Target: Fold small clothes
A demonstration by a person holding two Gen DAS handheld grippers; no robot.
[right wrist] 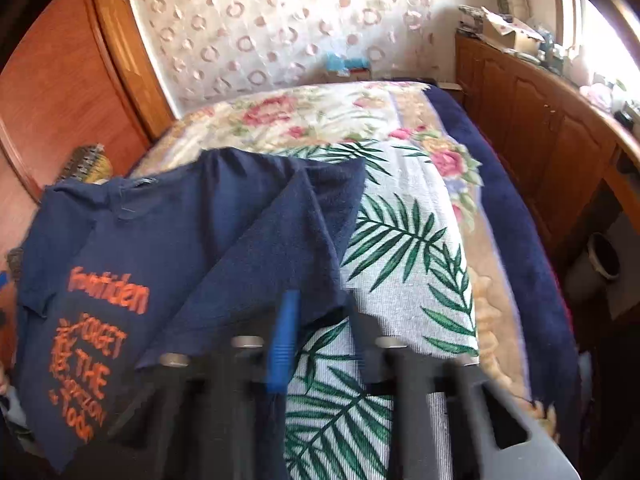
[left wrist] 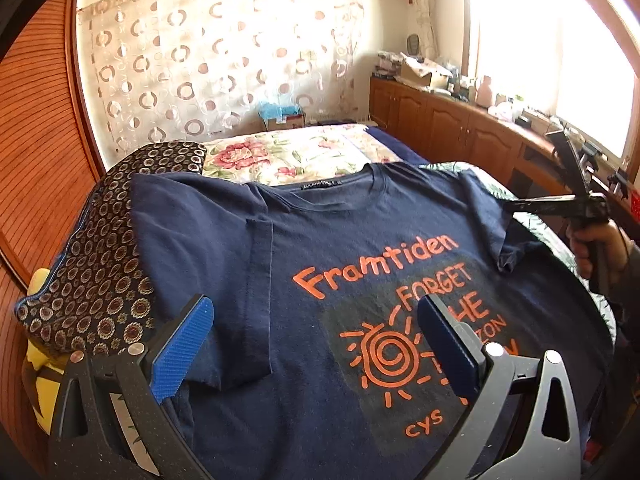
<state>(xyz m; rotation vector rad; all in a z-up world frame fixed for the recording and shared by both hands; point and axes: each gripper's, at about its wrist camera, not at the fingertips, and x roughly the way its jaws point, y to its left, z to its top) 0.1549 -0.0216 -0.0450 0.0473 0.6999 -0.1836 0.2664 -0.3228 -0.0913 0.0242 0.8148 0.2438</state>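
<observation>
We see a circle-patterned curtain [left wrist: 208, 60], wooden cabinets [left wrist: 448, 120] beneath a sunlit window [left wrist: 552, 48], and a floral bedspread [right wrist: 320, 112].

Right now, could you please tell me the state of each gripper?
Left gripper: open, holding nothing.
Right gripper: shut on the T-shirt sleeve.

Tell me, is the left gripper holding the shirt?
No, the left gripper stands open above the shirt, its blue pads apart with no cloth between them.

Navy T-shirt [left wrist: 320, 260] with orange lettering, rose-patterned bedspread [left wrist: 296, 156], green palm-leaf cloth [right wrist: 400, 248], blue claw pads [left wrist: 182, 346]
</observation>
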